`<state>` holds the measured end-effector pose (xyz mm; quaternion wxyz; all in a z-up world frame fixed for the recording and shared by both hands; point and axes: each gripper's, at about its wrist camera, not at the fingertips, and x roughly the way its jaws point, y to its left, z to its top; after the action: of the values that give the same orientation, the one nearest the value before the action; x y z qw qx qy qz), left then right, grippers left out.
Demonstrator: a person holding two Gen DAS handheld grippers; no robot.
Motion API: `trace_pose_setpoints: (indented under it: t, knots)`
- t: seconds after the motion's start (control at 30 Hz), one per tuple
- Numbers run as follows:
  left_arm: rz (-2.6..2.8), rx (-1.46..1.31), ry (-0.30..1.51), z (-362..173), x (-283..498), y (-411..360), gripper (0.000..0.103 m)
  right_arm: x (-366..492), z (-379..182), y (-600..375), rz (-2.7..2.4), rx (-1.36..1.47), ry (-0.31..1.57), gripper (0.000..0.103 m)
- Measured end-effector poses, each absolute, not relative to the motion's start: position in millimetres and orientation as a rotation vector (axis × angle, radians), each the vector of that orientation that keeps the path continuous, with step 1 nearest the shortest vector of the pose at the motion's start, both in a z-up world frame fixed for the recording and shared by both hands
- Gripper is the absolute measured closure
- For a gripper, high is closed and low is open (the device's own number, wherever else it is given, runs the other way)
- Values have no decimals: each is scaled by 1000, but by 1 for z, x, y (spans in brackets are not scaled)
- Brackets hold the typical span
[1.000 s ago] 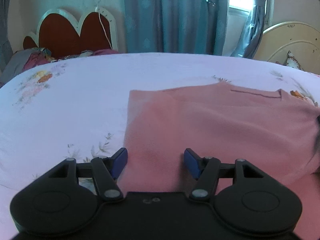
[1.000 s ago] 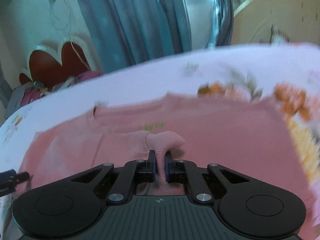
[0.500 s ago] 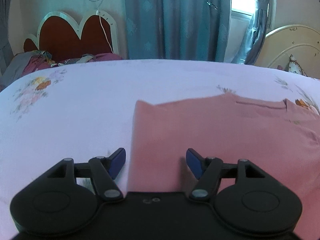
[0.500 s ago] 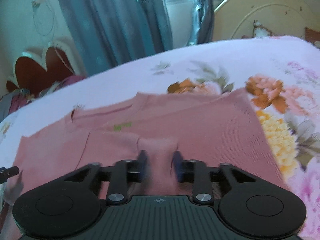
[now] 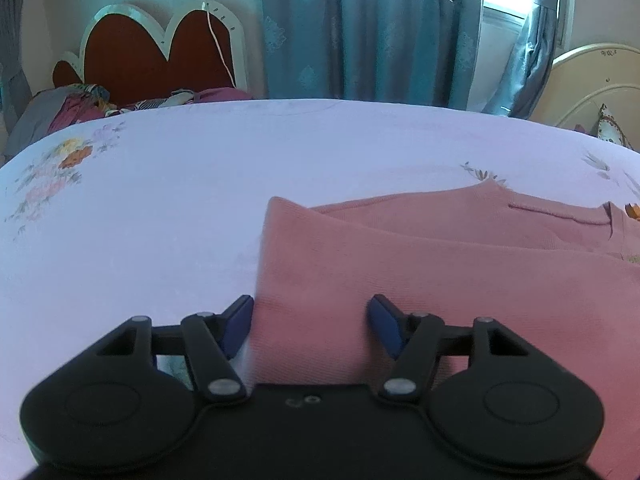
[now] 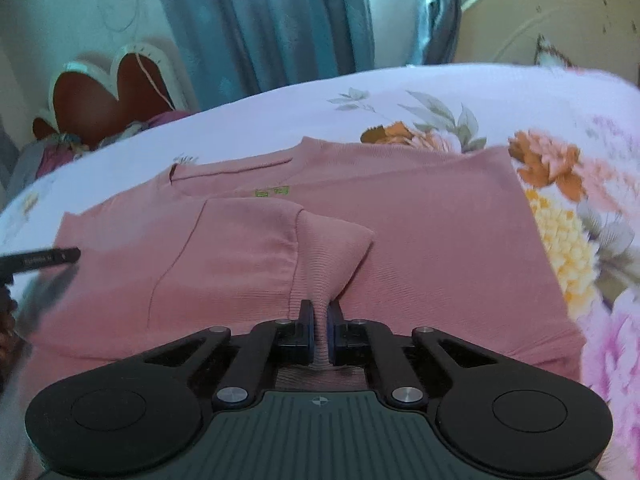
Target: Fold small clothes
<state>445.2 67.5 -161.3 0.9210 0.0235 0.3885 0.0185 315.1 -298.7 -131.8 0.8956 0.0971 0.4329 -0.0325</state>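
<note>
A: Where is the pink sweater (image 6: 420, 240) lying?

B: Flat on the floral bedsheet (image 5: 160, 200), collar toward the far side, by the blue curtains (image 5: 360, 28). One sleeve is folded across the body, and its ribbed cuff (image 6: 332, 248) runs back toward the near edge.

A: And the right gripper (image 6: 319, 330)?

B: Clenched. Its jaws have just snapped together on that cuff, and the ribbed fabric is pinched into a narrow strip between the blue pads, fanning out wider just beyond them.

A: The left gripper (image 5: 311, 326)?

B: Released, jaws standing well apart. It sits at the sweater's left side: the folded edge (image 5: 264, 264) runs between the two fingers, so the right pad lies over pink cloth and the left pad (image 5: 238, 322) over bare sheet just beside the edge. Neither pad presses on the fabric.

A: Anything else around?

B: A heart-shaped red headboard (image 5: 160, 56) far left, with a heap of clothes (image 5: 80, 108) beneath it.
</note>
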Motion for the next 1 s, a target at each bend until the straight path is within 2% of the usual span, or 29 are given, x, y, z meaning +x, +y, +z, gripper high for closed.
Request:
trace_pose_setpoints:
  t: [0.23, 0.3, 0.33, 0.37, 0.4, 0.43, 0.67, 0.7, 0.77, 0.8, 1.0]
  knots:
    - [38, 43, 798, -158, 447, 69, 39, 317, -130, -317, -93, 250, 876, 98]
    - [38, 44, 797, -157, 447, 69, 39, 322, -126, -324, -99, 298, 851, 91]
    - [39, 44, 796, -157, 448, 68, 39, 325, -125, -327, -103, 310, 844, 75]
    - [40, 43, 795, -157, 448, 68, 39, 330, -124, -328, -107, 319, 840, 52]
    - [41, 41, 795, -156, 449, 68, 39, 334, -124, -328, -105, 323, 835, 45]
    - [42, 39, 795, -155, 450, 69, 39, 339, -125, -327, -98, 318, 834, 44]
    - [52, 45, 786, -156, 458, 69, 39, 371, -147, -324, -103, 324, 894, 46]
    - [54, 44, 785, -156, 460, 69, 40, 373, -149, -321, -95, 316, 899, 53]
    - [53, 47, 782, -157, 463, 68, 43, 375, -150, -312, -64, 291, 896, 83]
    - [52, 49, 780, -157, 464, 68, 48, 376, -150, -308, -46, 279, 898, 89]
    - [79, 33, 746, -160, 466, 69, 64, 373, -136, -296, -93, 138, 790, 94]
